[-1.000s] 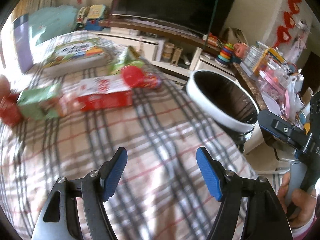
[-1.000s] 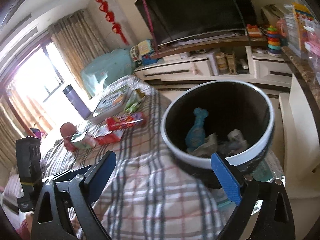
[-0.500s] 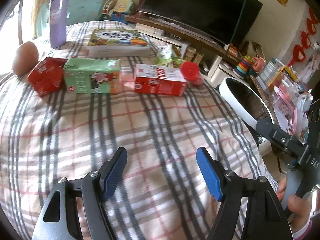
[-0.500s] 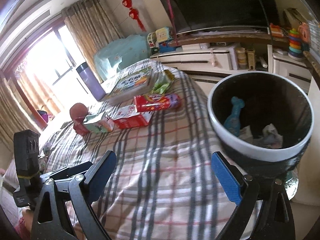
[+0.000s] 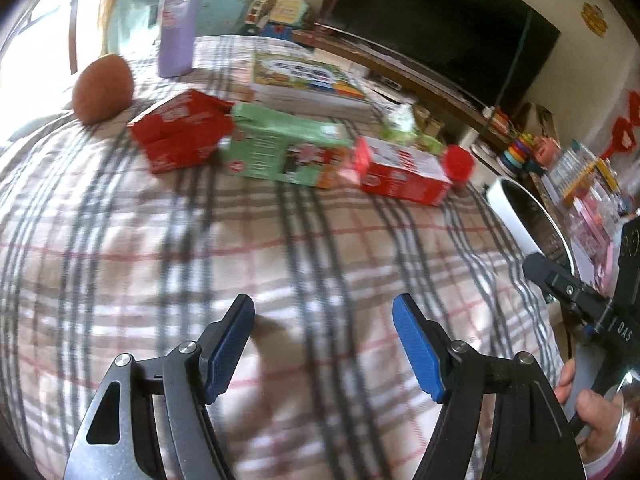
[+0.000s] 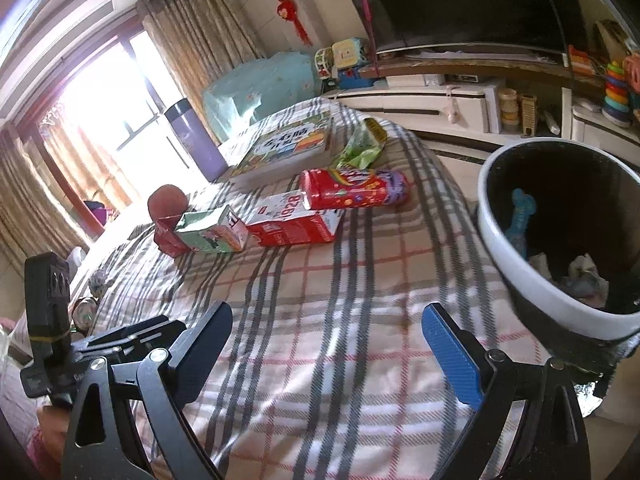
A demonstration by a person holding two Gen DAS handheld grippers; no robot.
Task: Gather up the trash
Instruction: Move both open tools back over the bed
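Your left claw [image 5: 323,344] and right claw [image 6: 328,350] both hang spread and empty over the plaid bed [image 6: 320,320]. The cartons [image 6: 294,220] and red can [image 6: 354,190] lie mid-frame; the bin [image 6: 560,300] stands at right.

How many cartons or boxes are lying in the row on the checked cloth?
3. The red box lies nearest the window, the green carton touches it in the middle, and the red-and-white carton lies nearest the bin. Others may be hidden.

Home living room: television [image 6: 460,0] on low cabinet [image 6: 440,108], curtained window [image 6: 100,92] (toys around).
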